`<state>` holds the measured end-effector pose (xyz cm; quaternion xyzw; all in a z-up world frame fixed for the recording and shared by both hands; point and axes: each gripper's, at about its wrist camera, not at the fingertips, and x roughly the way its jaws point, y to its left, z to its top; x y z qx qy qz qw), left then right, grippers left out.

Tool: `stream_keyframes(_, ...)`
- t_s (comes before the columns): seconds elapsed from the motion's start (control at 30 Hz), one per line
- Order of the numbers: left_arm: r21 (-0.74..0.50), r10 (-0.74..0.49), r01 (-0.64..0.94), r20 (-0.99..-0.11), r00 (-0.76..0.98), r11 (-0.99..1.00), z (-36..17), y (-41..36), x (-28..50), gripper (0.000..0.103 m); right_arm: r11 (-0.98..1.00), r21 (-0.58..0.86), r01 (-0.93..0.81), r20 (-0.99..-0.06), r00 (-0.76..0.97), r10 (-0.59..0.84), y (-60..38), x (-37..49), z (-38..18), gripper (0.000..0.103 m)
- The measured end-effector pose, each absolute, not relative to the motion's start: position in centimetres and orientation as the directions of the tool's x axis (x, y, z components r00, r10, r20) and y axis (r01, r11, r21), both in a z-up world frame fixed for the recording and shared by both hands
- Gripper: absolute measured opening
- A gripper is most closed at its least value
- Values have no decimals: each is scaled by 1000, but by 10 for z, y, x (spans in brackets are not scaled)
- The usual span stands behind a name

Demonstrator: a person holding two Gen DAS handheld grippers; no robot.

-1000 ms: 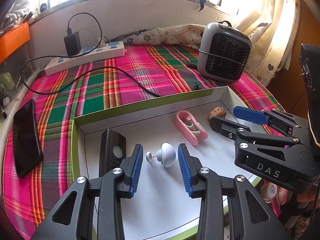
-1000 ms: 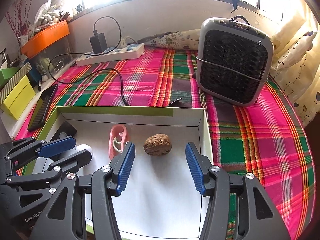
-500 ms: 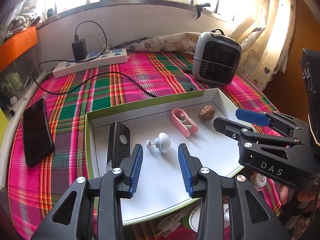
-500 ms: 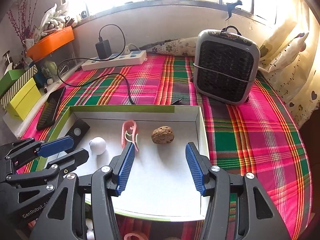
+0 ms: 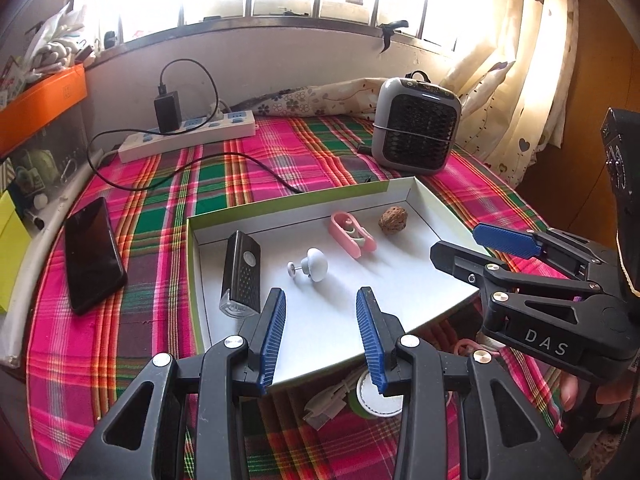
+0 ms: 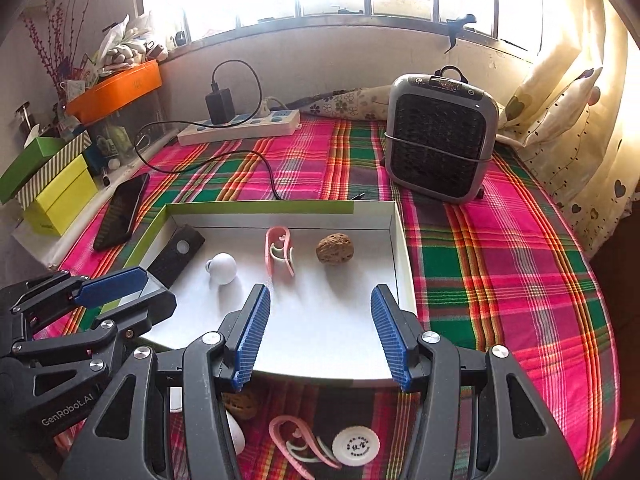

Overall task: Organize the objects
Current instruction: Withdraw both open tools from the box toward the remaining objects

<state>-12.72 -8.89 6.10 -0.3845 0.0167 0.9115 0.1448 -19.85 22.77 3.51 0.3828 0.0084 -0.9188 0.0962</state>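
A shallow white box (image 5: 280,208) (image 6: 396,240) with a green rim lies on the plaid cloth. It holds a black remote-like device (image 5: 242,272) (image 6: 178,254), a white knob (image 5: 314,266) (image 6: 222,268), a pink clip (image 5: 352,230) (image 6: 278,252) and a walnut (image 5: 394,220) (image 6: 335,249). My left gripper (image 5: 320,332) is open and empty above the box's near edge. My right gripper (image 6: 320,332) is open and empty, also over the near edge. In front of the box lie a second pink clip (image 6: 300,444), a round white tag (image 6: 356,446), another walnut (image 6: 240,406) and a white cable (image 5: 328,398).
A grey heater (image 5: 416,124) (image 6: 438,140) stands behind the box at the right. A power strip (image 5: 188,136) with a charger and black cable lies at the back. A black phone (image 5: 92,252) (image 6: 124,210) lies left of the box. Coloured boxes (image 6: 52,184) sit at far left.
Both grippers have drawn back and up from the box, staying open. The loose items in front of the box have come into view.
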Motion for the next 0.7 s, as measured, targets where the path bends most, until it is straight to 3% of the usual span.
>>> stream_keyframes(0.7,-106,275,-286,-703,-656,-952,37,-9,-115,35,-982,34,185,-687,-709,-157,238,-137,38,54)
